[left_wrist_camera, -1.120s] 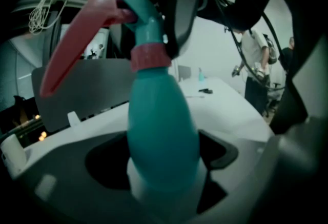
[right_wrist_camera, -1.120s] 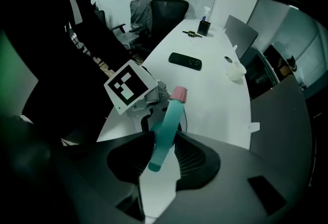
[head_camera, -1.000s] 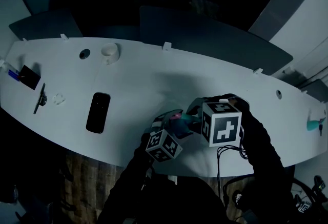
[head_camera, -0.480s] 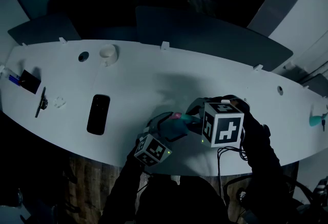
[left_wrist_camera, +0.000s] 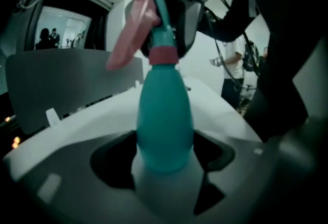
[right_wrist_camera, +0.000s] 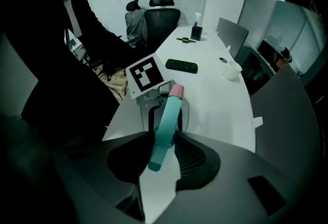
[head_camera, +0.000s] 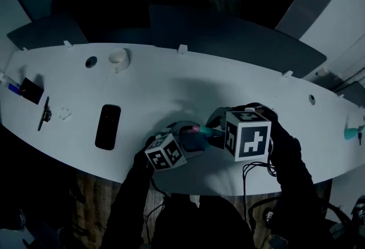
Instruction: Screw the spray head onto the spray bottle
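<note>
Currently on hand: one spray bottle (left_wrist_camera: 165, 115), teal, upright on the table (left_wrist_camera: 220, 107), its base between my left jaws.
Left gripper (left_wrist_camera: 165, 160): the jaws have just been closing. The pads now appear to lie against both sides of the bottle's lower body, so I count it gripped. Purpose, as I judge it: keep the body from turning.
Spray head (right_wrist_camera: 168, 115): teal spine, pink nozzle, pink trigger. It is seated on the bottle's neck, well beyond the left jaws' tips, and lies lengthwise between my right jaws.
Right gripper (right_wrist_camera: 163, 148): clamped on the spray head from above, one pad on each flank. Purpose, as I judge it: turn the head while the bottle is held.
Collar (left_wrist_camera: 163, 55): pink ring, meeting the bottle's shoulder. Whether the thread is fully home I cannot tell.
Stage: screwing under way or near done, by my reading.
Beyond the right jaws: phone (right_wrist_camera: 181, 66) and cup (right_wrist_camera: 230, 70), both unused.
</note>
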`<action>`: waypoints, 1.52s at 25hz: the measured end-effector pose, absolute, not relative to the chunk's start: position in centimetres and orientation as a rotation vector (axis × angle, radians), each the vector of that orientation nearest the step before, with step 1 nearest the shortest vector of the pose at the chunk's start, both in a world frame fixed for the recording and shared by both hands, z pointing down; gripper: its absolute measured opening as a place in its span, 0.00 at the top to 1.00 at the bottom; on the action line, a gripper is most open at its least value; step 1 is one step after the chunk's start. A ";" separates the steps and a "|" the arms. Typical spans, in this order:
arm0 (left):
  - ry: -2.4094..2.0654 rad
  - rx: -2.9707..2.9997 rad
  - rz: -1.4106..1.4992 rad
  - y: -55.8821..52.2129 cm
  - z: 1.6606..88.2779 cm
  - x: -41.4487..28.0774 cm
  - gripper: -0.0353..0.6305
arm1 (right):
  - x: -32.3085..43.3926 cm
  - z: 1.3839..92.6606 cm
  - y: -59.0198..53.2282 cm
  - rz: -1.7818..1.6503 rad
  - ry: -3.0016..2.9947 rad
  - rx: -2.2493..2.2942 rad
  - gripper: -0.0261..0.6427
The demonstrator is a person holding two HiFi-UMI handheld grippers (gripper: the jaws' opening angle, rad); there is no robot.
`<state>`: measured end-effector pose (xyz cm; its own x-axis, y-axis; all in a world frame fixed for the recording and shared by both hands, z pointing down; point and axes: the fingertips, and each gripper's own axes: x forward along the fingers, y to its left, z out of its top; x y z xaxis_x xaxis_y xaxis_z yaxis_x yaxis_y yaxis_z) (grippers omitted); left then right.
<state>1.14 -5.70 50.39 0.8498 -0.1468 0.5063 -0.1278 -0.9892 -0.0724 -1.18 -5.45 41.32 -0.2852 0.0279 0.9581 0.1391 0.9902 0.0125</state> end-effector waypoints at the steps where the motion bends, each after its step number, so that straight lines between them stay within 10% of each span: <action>1: 0.277 -2.989 -0.807 -5.8 50.4 1.1 0.42 | -1.3 41.3 -5.5 -0.104 -1.873 -0.109 0.76; 12: 1.160 -2.907 -0.718 -6.1 49.9 0.7 0.42 | -2.0 40.8 -5.5 -0.118 -1.934 -0.007 0.76; 27: 0.230 -3.019 -0.701 -6.1 48.8 1.6 0.42 | -1.5 41.1 -5.8 -0.077 -1.907 -0.064 0.76; 38: 1.146 -2.907 -0.571 -7.0 48.3 1.6 0.42 | -1.8 40.6 -6.0 -0.085 -1.932 0.017 0.76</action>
<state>1.55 -7.01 48.27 0.6752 -0.6538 0.3416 -0.6663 -0.7392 -0.0979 -1.75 -5.99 40.59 -0.3554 -0.0526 0.9332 0.0291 0.9973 0.0673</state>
